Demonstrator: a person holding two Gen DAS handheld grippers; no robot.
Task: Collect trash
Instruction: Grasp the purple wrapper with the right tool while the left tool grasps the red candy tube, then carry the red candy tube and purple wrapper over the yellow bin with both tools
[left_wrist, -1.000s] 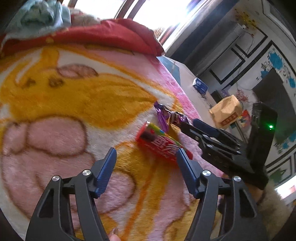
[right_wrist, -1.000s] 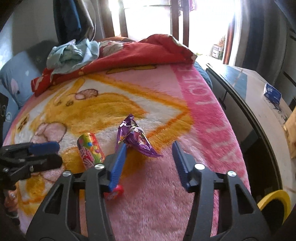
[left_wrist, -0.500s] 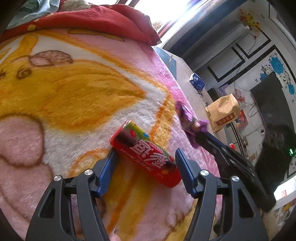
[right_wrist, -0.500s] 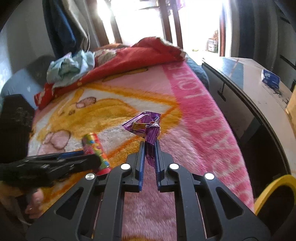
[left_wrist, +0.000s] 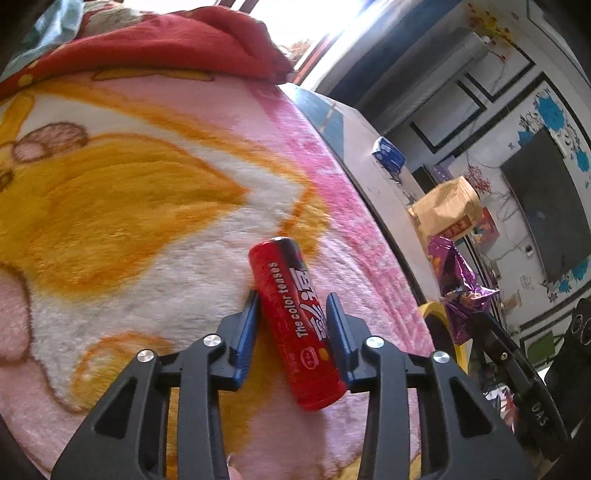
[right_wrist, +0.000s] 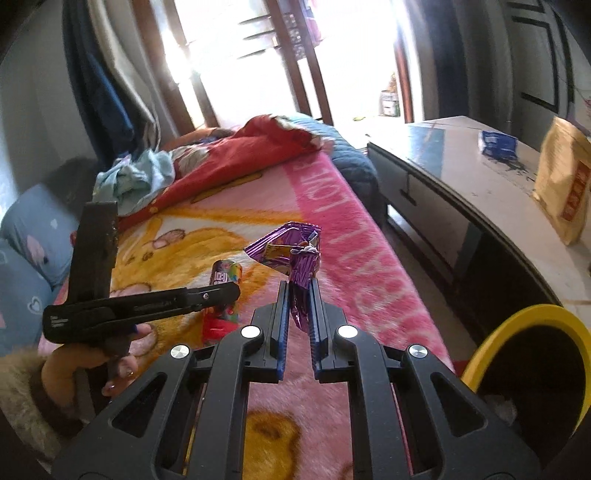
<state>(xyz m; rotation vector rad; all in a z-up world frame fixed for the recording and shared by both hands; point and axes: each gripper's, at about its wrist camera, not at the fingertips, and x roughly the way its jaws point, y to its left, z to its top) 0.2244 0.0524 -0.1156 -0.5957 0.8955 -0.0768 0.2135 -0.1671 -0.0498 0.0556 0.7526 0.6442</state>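
Note:
My left gripper (left_wrist: 292, 301) is shut on a red candy tube (left_wrist: 295, 321) and holds it over the pink and yellow blanket (left_wrist: 129, 206). The tube also shows in the right wrist view (right_wrist: 223, 275), between the left gripper's fingers (right_wrist: 218, 293). My right gripper (right_wrist: 299, 291) is shut on a crumpled purple wrapper (right_wrist: 295, 251) and holds it above the blanket's right part. The wrapper also shows in the left wrist view (left_wrist: 460, 288). A yellow-rimmed bin (right_wrist: 528, 354) stands beside the bed at the lower right.
A red quilt (right_wrist: 243, 155) and light blue clothes (right_wrist: 136, 177) lie at the head of the bed. A low cabinet (right_wrist: 480, 192) to the right of the bed holds a blue packet (right_wrist: 496, 144) and a tan paper bag (right_wrist: 565, 188).
My left gripper has closed on the red tube and lifted it. My right gripper, closed on the purple wrapper, has lifted it and moved right toward the bin.

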